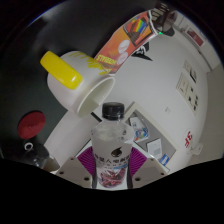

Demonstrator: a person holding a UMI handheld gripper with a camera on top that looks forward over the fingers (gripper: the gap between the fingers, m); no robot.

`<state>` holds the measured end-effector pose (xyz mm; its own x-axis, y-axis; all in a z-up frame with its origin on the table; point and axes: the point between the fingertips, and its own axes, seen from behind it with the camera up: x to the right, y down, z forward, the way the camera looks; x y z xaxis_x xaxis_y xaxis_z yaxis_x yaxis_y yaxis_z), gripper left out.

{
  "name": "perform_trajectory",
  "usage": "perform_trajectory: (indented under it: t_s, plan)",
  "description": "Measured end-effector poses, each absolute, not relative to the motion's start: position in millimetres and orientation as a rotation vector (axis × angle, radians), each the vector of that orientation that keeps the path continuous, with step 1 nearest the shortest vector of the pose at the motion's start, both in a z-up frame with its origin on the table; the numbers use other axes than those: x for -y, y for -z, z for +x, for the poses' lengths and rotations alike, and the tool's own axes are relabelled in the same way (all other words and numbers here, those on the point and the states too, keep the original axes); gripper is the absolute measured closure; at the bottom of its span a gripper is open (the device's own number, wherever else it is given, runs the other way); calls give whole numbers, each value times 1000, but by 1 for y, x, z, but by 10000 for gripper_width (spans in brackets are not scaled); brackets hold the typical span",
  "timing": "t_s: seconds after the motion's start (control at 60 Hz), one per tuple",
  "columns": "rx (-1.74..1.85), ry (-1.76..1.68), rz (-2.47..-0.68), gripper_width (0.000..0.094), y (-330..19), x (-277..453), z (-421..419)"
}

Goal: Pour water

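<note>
A clear water bottle (pixel 111 150) with a black cap (pixel 114 110) and a dark label stands between my fingers. My gripper (pixel 111 172) is shut on it, and a magenta pad (pixel 88 160) presses each side of its body. Just beyond the cap sits a white cup (pixel 92 95) with a yellow handle (pixel 62 70), on a white table (pixel 165 120). The cup's mouth faces the bottle's top. The whole scene appears tilted in the gripper view.
A colourful printed box (pixel 130 38) lies beyond the cup. A wall socket plate (pixel 190 95) is to the right. Small blue and white packets (pixel 150 145) lie right of the bottle. A red round object (pixel 33 122) sits off the table's left edge.
</note>
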<state>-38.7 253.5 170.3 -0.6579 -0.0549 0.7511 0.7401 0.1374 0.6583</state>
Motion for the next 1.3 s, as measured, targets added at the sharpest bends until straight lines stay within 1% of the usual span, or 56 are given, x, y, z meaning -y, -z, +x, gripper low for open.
perform_trajectory:
  t_s: [0.1, 0.167, 0.267, 0.367, 0.433, 0.45, 0.483, 0.55, 0.583, 0.6, 0.683, 0.7, 0.8, 0.883, 1.017, 1.183, 1.2, 1.217, 1.3]
  plan:
    - [1739, 1559, -679, 558, -181, -249, -41]
    - [1659, 1482, -763, 556, -200, -244, -42]
    - [1405, 1269, -992, 554, -246, -234, -38]
    - [1060, 921, -1255, 555, -295, -227, -33]
    - [828, 682, -1401, 554, -315, -224, -26]
    - [772, 643, -1427, 553, -317, -217, -26]
    - [681, 498, -1479, 553, -320, -224, -16]
    - [511, 280, -1571, 553, -311, -224, -11]
    - [427, 205, -1610, 554, -300, -217, -17]
    - [398, 148, -1634, 556, -299, -221, -2]
    - [260, 3, -1722, 554, -260, -221, 16]
    - [232, 5, -1735, 555, -247, -217, 4]
    - [160, -53, -1803, 554, -201, -232, 34]
    - [124, -68, -1842, 556, -159, -233, 33]
    - [115, -56, -1890, 555, -112, -238, 38]
    - [135, -29, -1941, 553, -66, -237, 40]
    - [136, -28, -1940, 552, -64, -235, 40]
    - [133, -29, -1906, 552, -70, -237, 40]
    - [119, -26, -1896, 535, -68, -233, 40]
